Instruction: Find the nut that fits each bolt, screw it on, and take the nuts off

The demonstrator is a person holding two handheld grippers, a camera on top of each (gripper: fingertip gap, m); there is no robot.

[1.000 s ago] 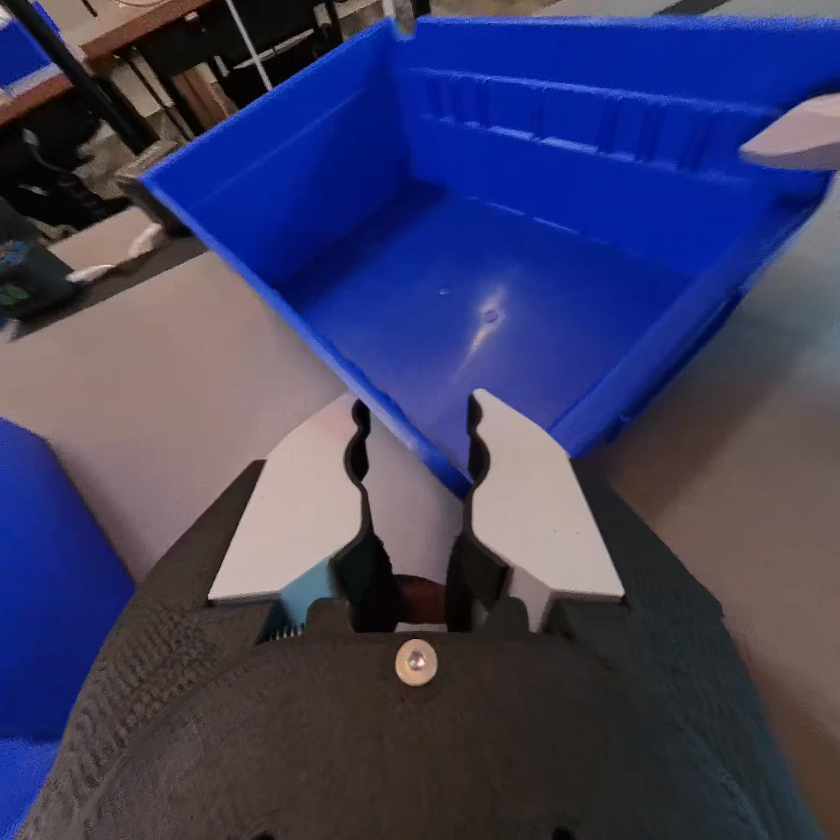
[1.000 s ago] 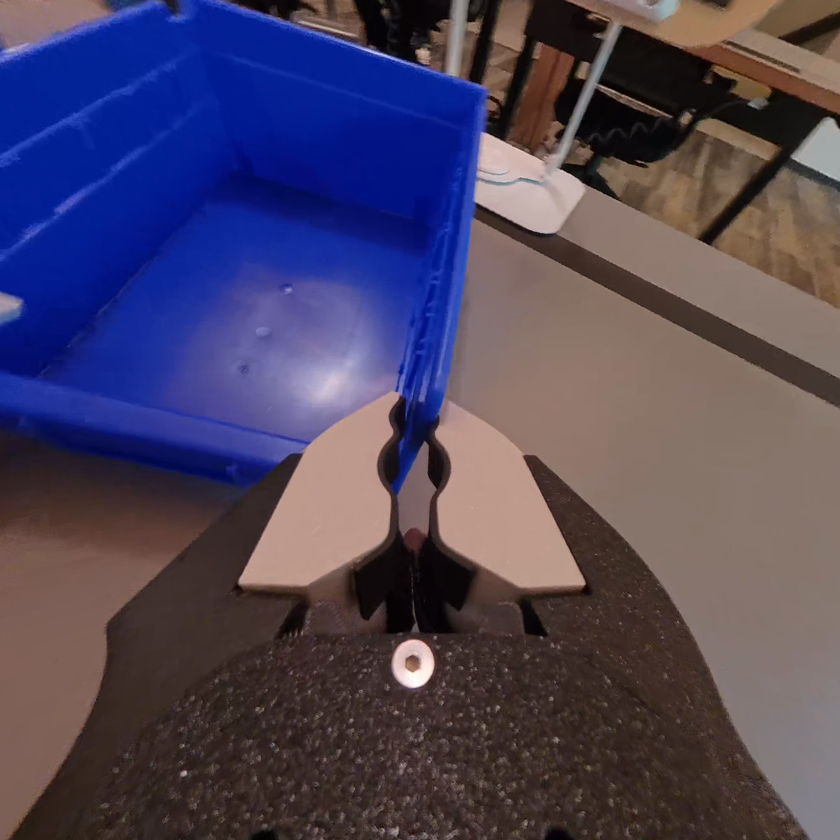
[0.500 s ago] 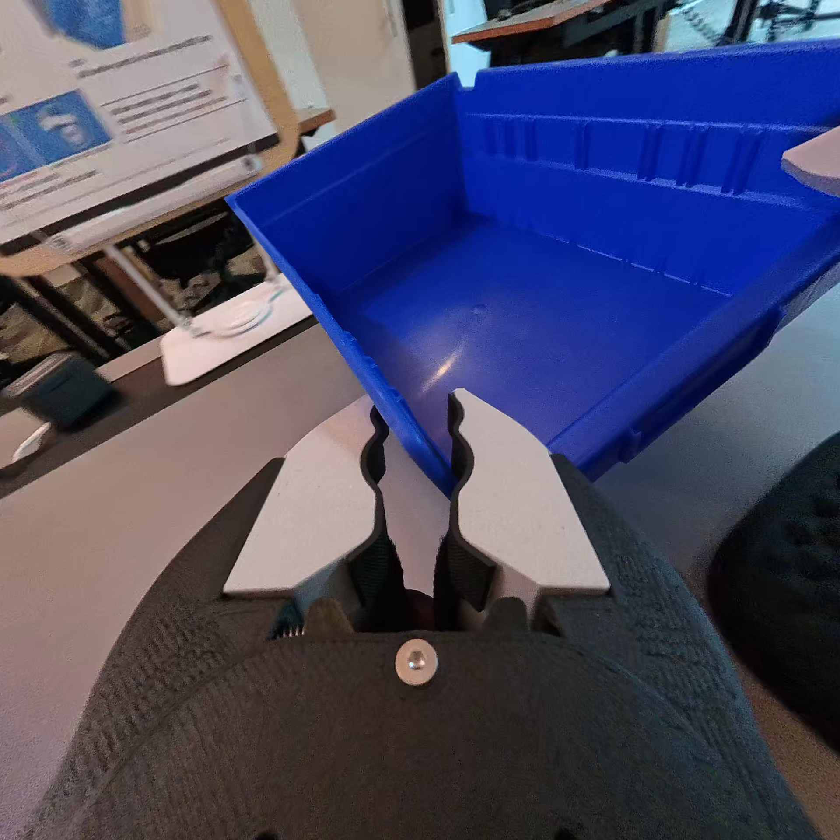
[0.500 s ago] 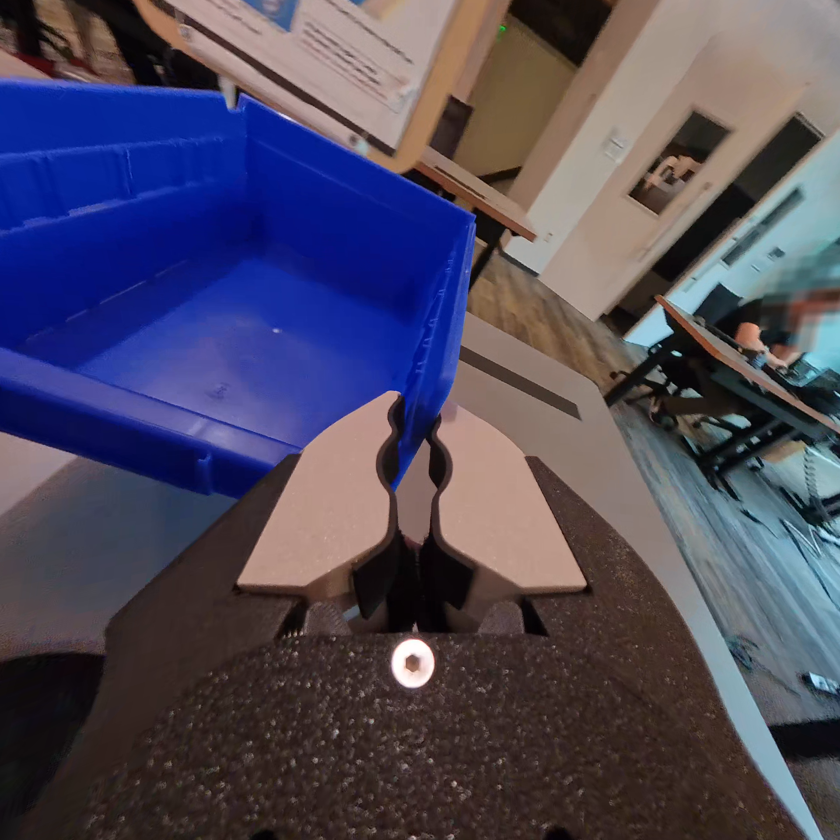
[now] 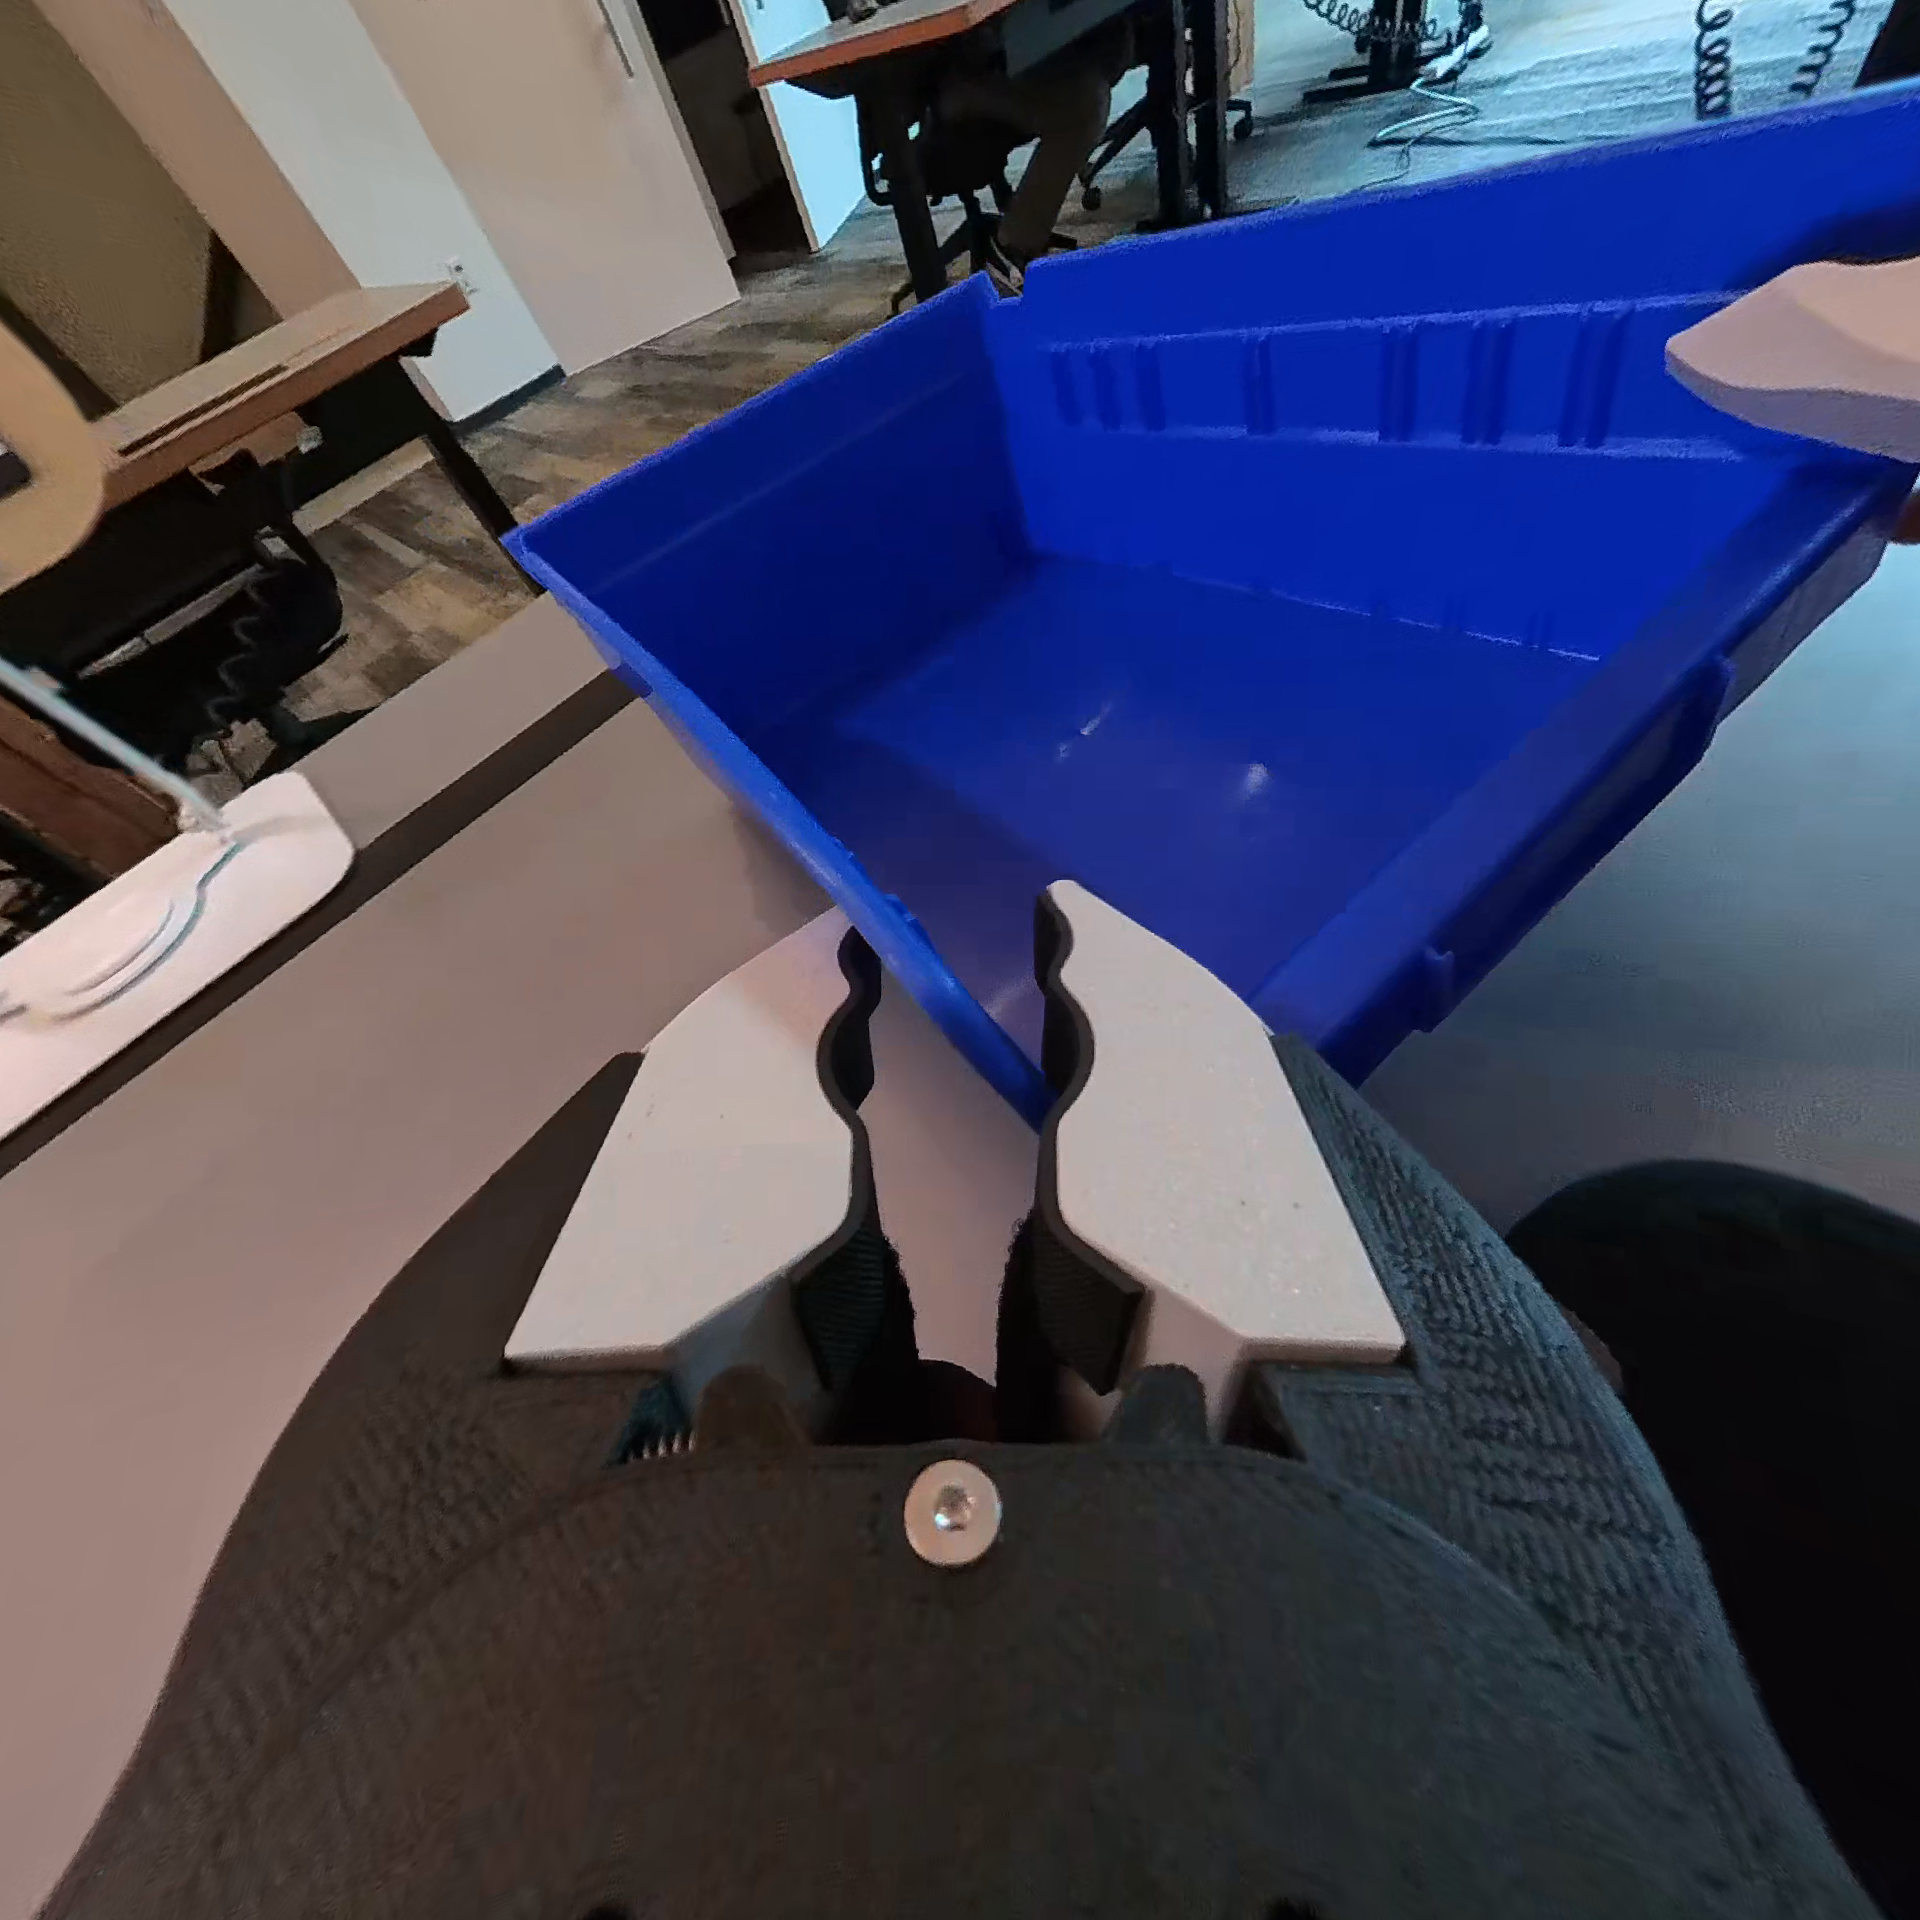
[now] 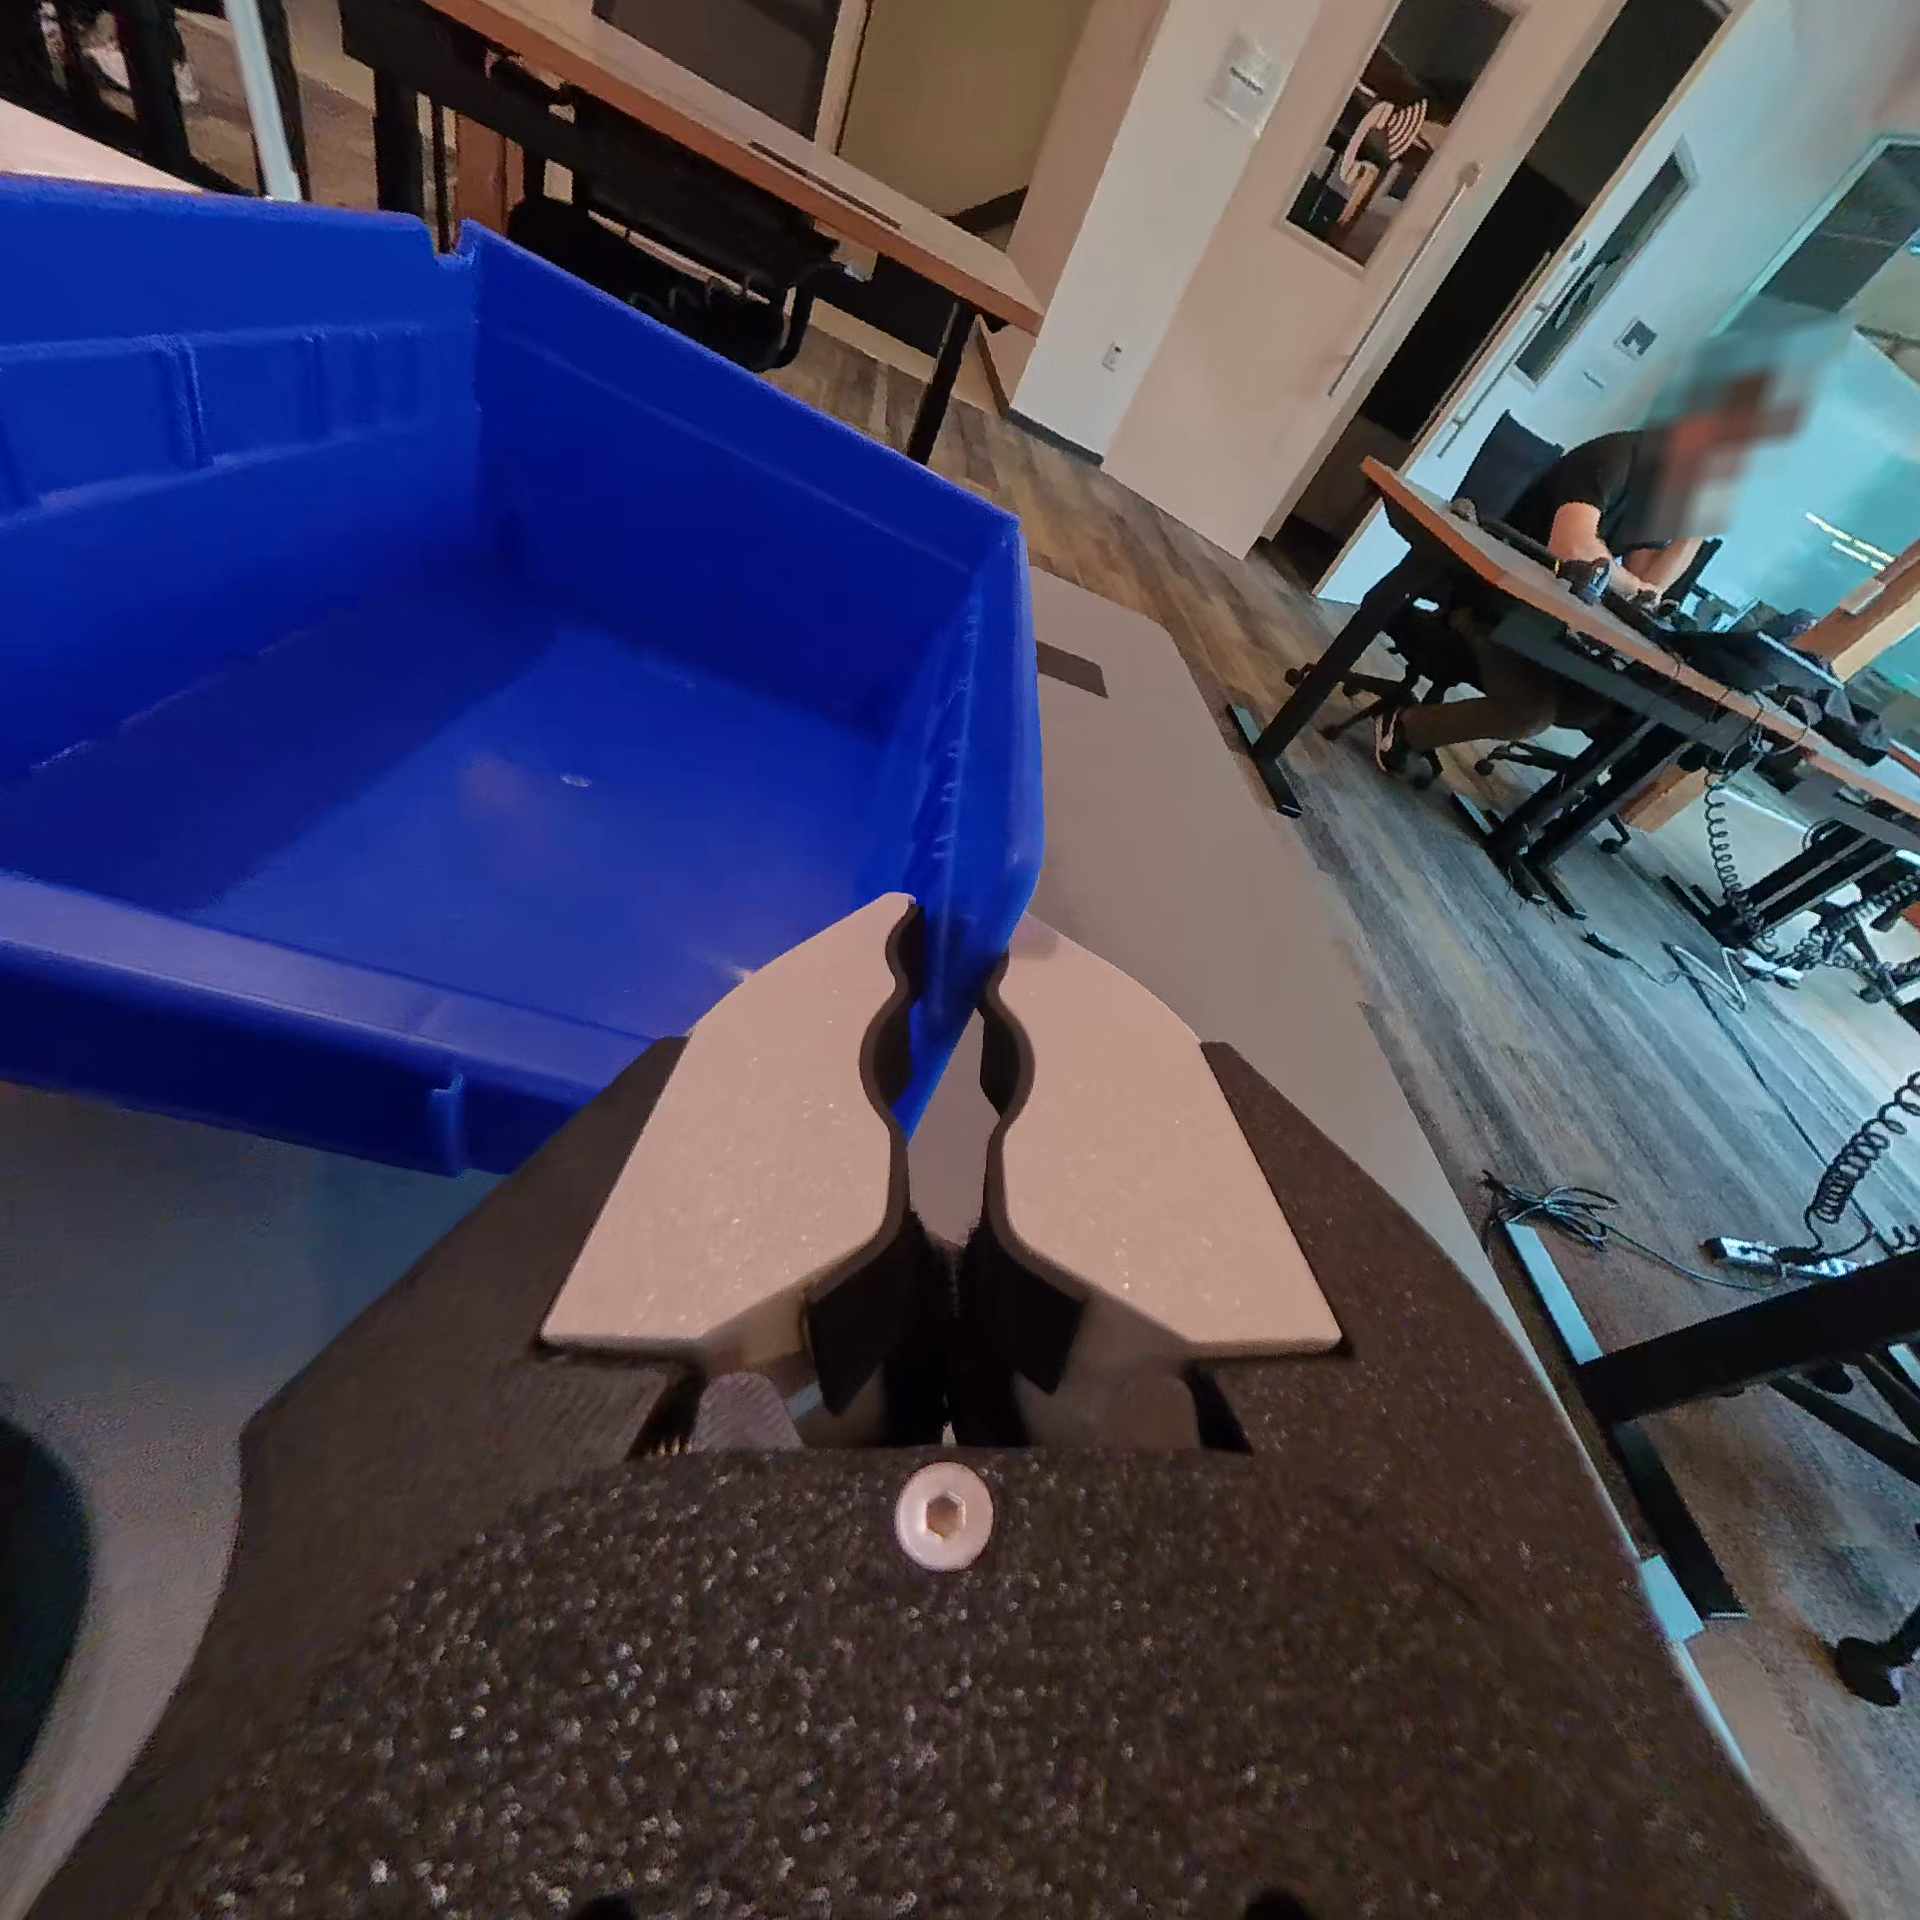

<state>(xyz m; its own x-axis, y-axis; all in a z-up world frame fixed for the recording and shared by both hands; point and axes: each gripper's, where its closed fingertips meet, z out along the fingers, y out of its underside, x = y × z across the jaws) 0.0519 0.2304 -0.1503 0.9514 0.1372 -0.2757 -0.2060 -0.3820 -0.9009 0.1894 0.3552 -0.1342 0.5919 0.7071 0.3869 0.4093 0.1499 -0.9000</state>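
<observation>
An empty blue plastic bin is held between both grippers, above a grey table. In the left wrist view my left gripper is shut on the bin's near left wall. The wall runs slantwise through the jaws and touches both fingers. In the right wrist view my right gripper is shut on the bin's right wall near its front corner. One finger of the right gripper shows on the far wall in the left wrist view. No bolts or nuts are in view.
A white lamp base sits on the table at the left. The table's right edge drops to the floor. A dark rounded shape is low at the right. A person sits at a far desk. The left gripper's tips are roughly 20 cm from the right gripper's.
Both grippers and the bin have swung round together, so the room behind has changed. My left jaws have closed in on the bin wall. My right grip has not changed.
</observation>
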